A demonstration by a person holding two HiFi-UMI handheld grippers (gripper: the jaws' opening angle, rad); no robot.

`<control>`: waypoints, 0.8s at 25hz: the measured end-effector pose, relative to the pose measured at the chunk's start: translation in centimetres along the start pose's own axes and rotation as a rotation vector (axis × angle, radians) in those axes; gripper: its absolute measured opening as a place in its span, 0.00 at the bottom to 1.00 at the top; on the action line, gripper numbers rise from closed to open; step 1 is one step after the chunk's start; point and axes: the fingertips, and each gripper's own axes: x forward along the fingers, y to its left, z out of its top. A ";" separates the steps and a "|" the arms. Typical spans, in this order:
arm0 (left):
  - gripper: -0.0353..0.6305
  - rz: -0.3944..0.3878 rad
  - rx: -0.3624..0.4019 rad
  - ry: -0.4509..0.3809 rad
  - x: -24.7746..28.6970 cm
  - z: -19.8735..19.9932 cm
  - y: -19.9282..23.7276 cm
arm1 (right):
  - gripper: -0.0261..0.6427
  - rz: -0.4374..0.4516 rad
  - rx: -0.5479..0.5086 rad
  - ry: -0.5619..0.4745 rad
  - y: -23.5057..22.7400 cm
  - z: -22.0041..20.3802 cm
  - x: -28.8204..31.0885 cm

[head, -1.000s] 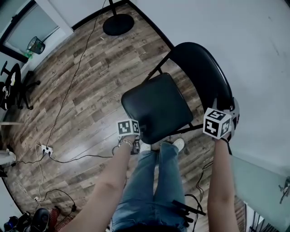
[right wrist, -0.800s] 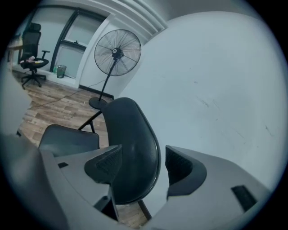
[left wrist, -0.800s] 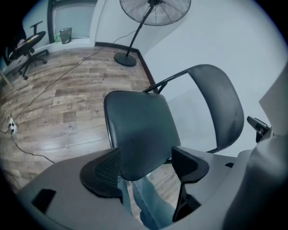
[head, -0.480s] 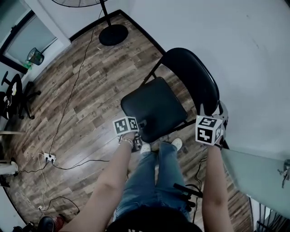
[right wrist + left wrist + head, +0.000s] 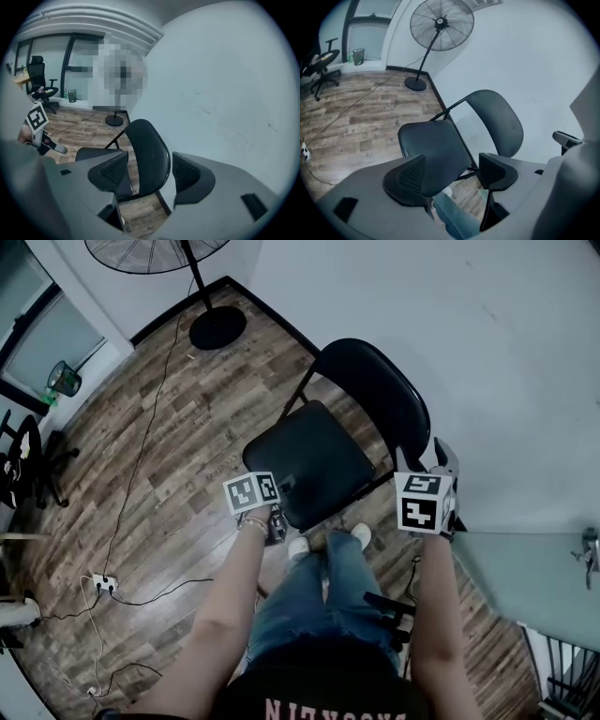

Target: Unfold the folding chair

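**Two tongs released, one chair standing open**

One folding chair [image 5: 314,460] stands unfolded at the centre of the head view. It is on the wood floor [image 5: 169,427] beside the white wall [image 5: 487,334], with its backrest [image 5: 375,395] toward the upper right. The left tongs [image 5: 451,174] are released, jaws apart, near the front edge of the seat. The right tongs [image 5: 149,173] are also released, at the lower right of the backrest and seemingly clear of it. One pedestal fan [image 5: 155,251] stands at the upper left. One office chair [image 5: 23,451] and one green bin [image 5: 64,378] are at the far left.
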 end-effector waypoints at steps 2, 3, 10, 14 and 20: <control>0.56 0.004 0.060 -0.026 -1.2 0.5 -0.9 | 0.48 0.030 0.016 -0.018 0.4 0.5 -1.3; 0.56 0.004 0.084 -0.041 -1.7 0.7 -1.5 | 0.48 0.039 0.022 -0.029 0.5 0.7 -1.9; 0.56 -0.006 0.211 -0.172 -5.2 2.0 -4.7 | 0.48 0.069 0.068 -0.146 0.2 2.5 -4.9; 0.56 -0.027 0.262 -0.267 -7.2 2.9 -7.0 | 0.48 0.096 0.065 -0.200 0.0 2.5 -6.2; 0.56 -0.009 0.339 -0.354 -10.3 3.3 -10.2 | 0.48 0.134 0.063 -0.255 -1.3 2.3 -8.3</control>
